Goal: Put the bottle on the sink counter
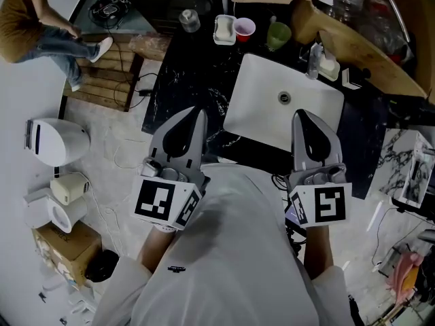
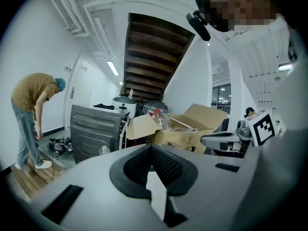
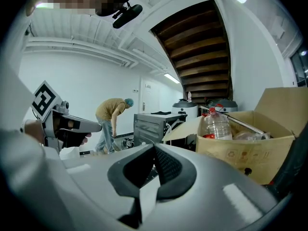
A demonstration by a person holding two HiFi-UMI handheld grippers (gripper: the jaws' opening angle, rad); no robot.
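The bottle (image 3: 217,124) is clear plastic with a red cap, a red band low on its body and a crumpled look to its walls. It stands in an open cardboard box (image 3: 250,148) at the far right end of the desk (image 1: 183,73), beyond the white sink (image 1: 251,66) and well apart from both tongs. From my left tongs' camera the same bottle leans with its red neck towards the left over the box's edge.

Left tongs (image 2: 151,148) are pressed together with nothing between the black pads. Right tongs (image 3: 154,147) are likewise pressed together and empty. In the head view both hover side by side over the near edge of the desk, left at the sink's near left corner, right over its near right corner.

The box wall hides the bottle's lower part in both gripper views. In the head view the top edge cuts off its upper part. The grey bodies of the tongs fill the bottom half of each gripper view and block the desk and sink there. I cannot tell whether the box rests on the desk or behind it.
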